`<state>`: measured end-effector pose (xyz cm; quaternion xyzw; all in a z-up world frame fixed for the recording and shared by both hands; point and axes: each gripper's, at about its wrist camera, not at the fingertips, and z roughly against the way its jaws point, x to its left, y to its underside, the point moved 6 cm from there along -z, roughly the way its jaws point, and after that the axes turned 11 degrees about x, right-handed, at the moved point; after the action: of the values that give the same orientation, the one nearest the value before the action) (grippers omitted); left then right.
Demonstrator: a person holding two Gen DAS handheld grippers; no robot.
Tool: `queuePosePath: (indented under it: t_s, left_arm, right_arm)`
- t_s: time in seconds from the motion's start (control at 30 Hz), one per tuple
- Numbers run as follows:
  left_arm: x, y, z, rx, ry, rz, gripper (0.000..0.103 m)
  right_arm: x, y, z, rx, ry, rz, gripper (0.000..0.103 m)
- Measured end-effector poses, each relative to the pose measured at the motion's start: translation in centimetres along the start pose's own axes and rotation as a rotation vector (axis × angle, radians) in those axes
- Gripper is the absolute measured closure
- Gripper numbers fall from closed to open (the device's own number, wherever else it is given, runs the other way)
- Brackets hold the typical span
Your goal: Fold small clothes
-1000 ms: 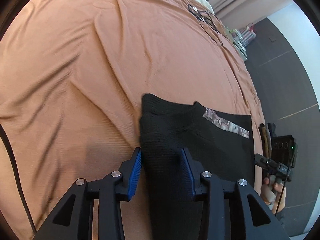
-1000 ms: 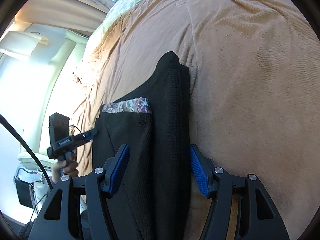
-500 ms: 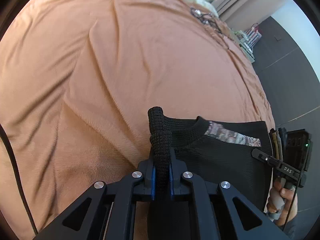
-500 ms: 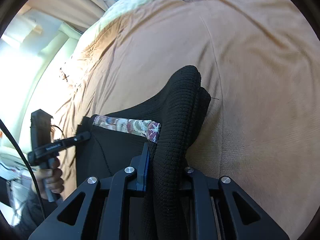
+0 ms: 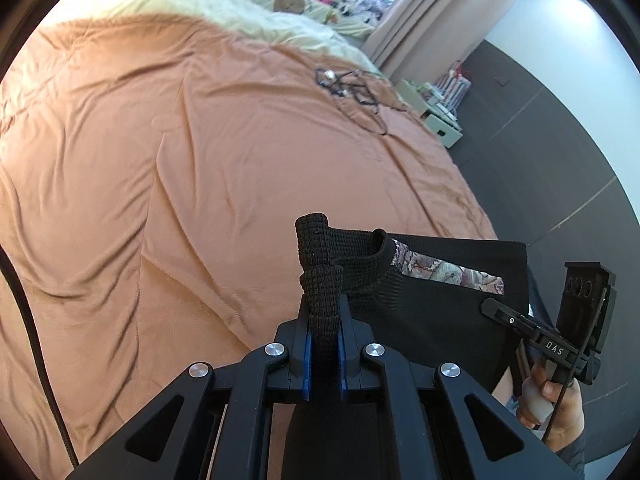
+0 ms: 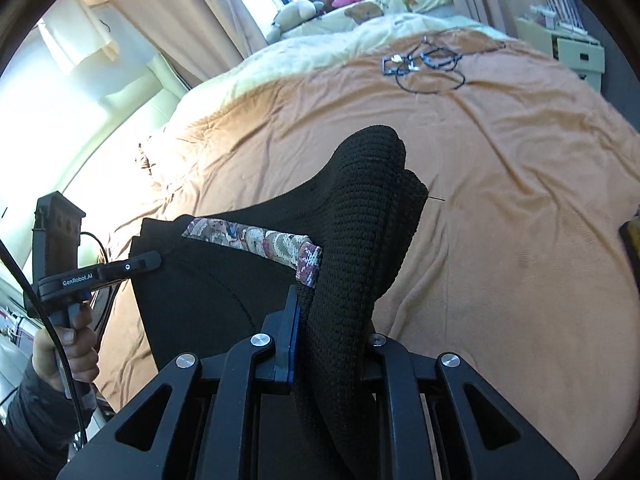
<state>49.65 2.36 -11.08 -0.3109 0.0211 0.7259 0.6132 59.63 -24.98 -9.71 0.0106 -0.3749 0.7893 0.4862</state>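
A black knit garment [image 5: 420,312] hangs low and centre in both views, above the orange bedspread [image 5: 200,160]. My left gripper [image 5: 323,354] and right gripper [image 6: 320,344] each pinch a shoulder edge. I judge this the lifting step; next I carry it over to fold. Both point downward.

The black garment [image 5: 424,308] was a coarse, open-textured knit, matt, with a woven floral band [image 5: 444,268] of smoother tapestry-like cloth. The orange bedspread [image 5: 200,168] looked soft, finely napped and creased. Both grippers were matt black plastic with shiny metal screw heads [image 6: 260,339] and blue rubbery-looking pads [image 5: 307,360].
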Motion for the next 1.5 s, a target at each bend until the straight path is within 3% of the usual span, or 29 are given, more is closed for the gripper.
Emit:
queuePosePath:
  t_s: [0.83, 1.37, 1.5]
  left_arm:
    - [-13.8, 7.2, 14.9, -0.186, 0.137, -0.162, 0.094]
    - [-28.0, 12.8, 16.0, -0.177, 0.246, -0.325, 0.094]
    - [-31.4, 13.8, 15.3, -0.159, 0.275, -0.360, 0.094]
  right_arm:
    - [6.2, 14.0, 21.8, -0.284, 0.105, 0.057, 0.092]
    - [4.4, 25.0, 33.8, -0.393, 0.241, 0.003, 0.092]
    - [4.2, 25.6, 35.3, -0.395, 0.263, -0.002, 0.092]
